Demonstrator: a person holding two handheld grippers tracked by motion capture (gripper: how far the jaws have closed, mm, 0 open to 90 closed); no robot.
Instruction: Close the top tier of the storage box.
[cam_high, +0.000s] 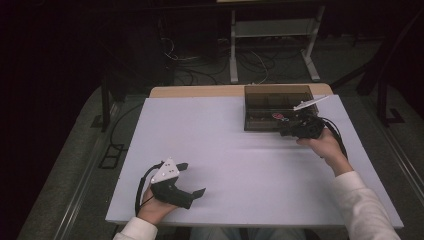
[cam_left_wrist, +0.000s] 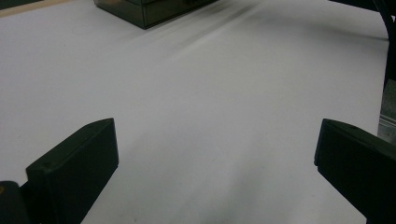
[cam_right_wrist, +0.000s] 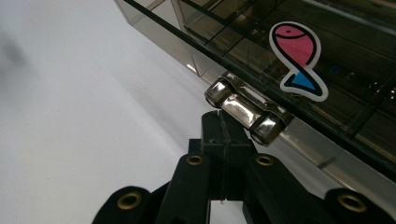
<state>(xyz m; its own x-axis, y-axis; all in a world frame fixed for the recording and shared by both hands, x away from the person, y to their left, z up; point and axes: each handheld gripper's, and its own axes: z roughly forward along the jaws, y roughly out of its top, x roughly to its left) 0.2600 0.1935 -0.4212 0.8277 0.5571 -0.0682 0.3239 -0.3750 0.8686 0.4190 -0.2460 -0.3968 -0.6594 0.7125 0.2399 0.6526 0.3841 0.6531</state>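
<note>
A smoky see-through box (cam_high: 277, 107) with inner compartments stands at the back right of the white table top (cam_high: 240, 160). Its lid bears a pink and blue fish sticker (cam_right_wrist: 299, 58), and a shiny metal latch (cam_right_wrist: 245, 112) sits on its front edge. My right gripper (cam_right_wrist: 223, 125) is shut, its joined tips right against the underside of that latch; I see nothing gripped between them. In the high view the right gripper (cam_high: 286, 131) lies at the box's front edge. My left gripper (cam_high: 192, 178) rests near the front left, open and empty, with its jaws (cam_left_wrist: 217, 163) wide apart over bare table.
The box's corner (cam_left_wrist: 149, 9) appears far ahead in the left gripper view. A strip of wooden table (cam_high: 200, 91) runs behind the white top. Beyond it stand a white metal frame (cam_high: 272, 30) and cables on the floor (cam_high: 200, 65).
</note>
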